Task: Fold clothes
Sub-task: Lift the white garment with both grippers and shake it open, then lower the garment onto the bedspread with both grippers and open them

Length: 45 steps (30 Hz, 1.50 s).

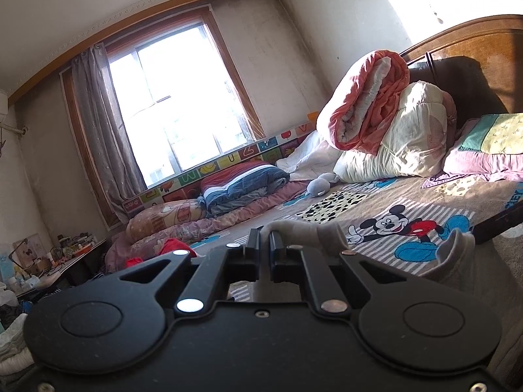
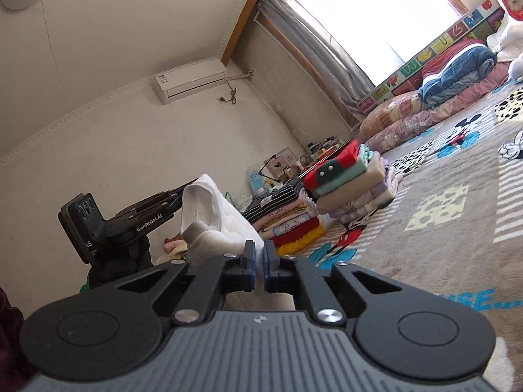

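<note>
A light grey-white garment (image 1: 307, 232) is held up between both grippers above the bed. My left gripper (image 1: 264, 238) is shut on one edge of it; the cloth drapes to the right and down. My right gripper (image 2: 260, 251) is shut on the same garment (image 2: 215, 219), which rises as a white fold ahead of the jaws. The left gripper (image 2: 183, 191) also shows in the right wrist view, to the left, pinching the far end of the cloth.
Two stacks of folded clothes (image 2: 346, 179) stand on the Mickey Mouse bedspread (image 1: 392, 225). Rolled quilts (image 1: 376, 121) and pillows (image 1: 490, 143) lie at the headboard, bedding (image 1: 242, 186) under the window. A cluttered side table (image 1: 65, 254) stands at left.
</note>
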Motion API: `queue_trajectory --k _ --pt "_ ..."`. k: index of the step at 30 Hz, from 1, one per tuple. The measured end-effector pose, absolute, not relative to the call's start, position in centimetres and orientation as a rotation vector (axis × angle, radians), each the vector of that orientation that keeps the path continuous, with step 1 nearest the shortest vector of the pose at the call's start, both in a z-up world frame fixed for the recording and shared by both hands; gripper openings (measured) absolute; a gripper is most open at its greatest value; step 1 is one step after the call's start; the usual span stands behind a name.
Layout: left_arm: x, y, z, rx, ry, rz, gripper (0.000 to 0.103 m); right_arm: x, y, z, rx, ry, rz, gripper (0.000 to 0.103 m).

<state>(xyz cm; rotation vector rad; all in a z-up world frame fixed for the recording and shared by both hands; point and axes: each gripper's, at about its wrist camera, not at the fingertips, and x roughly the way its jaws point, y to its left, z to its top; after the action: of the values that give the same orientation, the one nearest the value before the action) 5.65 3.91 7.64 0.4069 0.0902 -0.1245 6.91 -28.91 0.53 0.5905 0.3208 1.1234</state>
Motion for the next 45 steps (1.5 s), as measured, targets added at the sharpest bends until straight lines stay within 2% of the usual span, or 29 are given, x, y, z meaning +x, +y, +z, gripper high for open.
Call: queue_trajectory --k 7,12,14,15,16,17,18,19,20,22,24,26,30,35,38,39,40,43,45 --pt "12.7 3.2 5.5 0.447 0.171 -0.138 0.005 12.3 -30.5 2.6 0.529 0.356 0.944 0.007" --pt "17.7 3.6 1.8 0.455 0.286 -0.135 0.005 17.5 -29.1 -0.7 0.527 0.483 0.831 0.007" --pt "19.2 3.8 0.1 0.450 0.337 -0.146 0.005 19.0 -28.7 -2.7 0.532 0.529 0.785 0.012" --pt "19.7 3.9 -0.3 0.442 0.354 -0.150 0.005 19.5 -28.7 -3.6 0.540 0.552 0.769 0.017" --pt "20.4 4.0 -0.9 0.422 0.376 -0.160 0.005 20.0 -28.7 -4.6 0.551 0.580 0.749 0.033" --pt "21.0 4.2 -1.4 0.402 0.397 -0.168 0.005 20.3 -28.9 -5.5 0.563 0.600 0.725 0.044" --pt "21.7 4.2 -1.8 0.387 0.414 -0.175 0.005 20.5 -29.1 -6.3 0.576 0.622 0.708 0.061" --pt "22.5 4.3 -2.0 0.368 0.433 -0.173 0.005 20.8 -29.2 -7.2 0.585 0.651 0.692 0.069" --pt "23.2 4.4 -2.2 0.349 0.451 -0.170 0.006 21.0 -29.4 -8.0 0.585 0.680 0.676 0.071" --pt "24.4 4.9 -2.1 0.294 0.488 -0.179 0.012 21.2 -29.3 -9.1 0.556 0.725 0.649 0.071" --pt "24.5 5.9 -1.5 0.223 0.507 -0.166 0.024 21.0 -29.4 -10.1 0.552 0.755 0.640 0.072" --pt "23.8 7.2 -0.7 0.141 0.509 -0.159 0.045 20.5 -29.5 -10.9 0.562 0.778 0.638 0.072" --pt "21.6 9.6 0.0 0.000 0.548 -0.151 0.051 19.1 -30.0 -11.9 0.605 0.791 0.624 0.074" --pt "19.4 10.9 -1.1 -0.114 0.637 -0.207 0.069 17.2 -30.5 -12.4 0.679 0.788 0.598 0.073" --pt "19.2 10.5 -3.0 -0.081 0.709 -0.225 0.071 16.3 -30.5 -12.6 0.701 0.791 0.562 0.062" --pt "19.2 10.4 -3.7 -0.071 0.735 -0.230 0.071 16.0 -30.5 -12.7 0.709 0.790 0.549 0.056" --pt "19.3 10.3 -4.1 -0.074 0.744 -0.241 0.071 16.0 -30.6 -12.8 0.719 0.786 0.538 0.045" --pt "19.8 9.9 -4.8 -0.073 0.761 -0.273 0.071 16.1 -30.6 -13.0 0.741 0.778 0.504 0.030" --pt "20.9 9.3 -4.8 -0.084 0.766 -0.303 0.071 16.3 -30.4 -12.6 0.729 0.770 0.490 0.027"
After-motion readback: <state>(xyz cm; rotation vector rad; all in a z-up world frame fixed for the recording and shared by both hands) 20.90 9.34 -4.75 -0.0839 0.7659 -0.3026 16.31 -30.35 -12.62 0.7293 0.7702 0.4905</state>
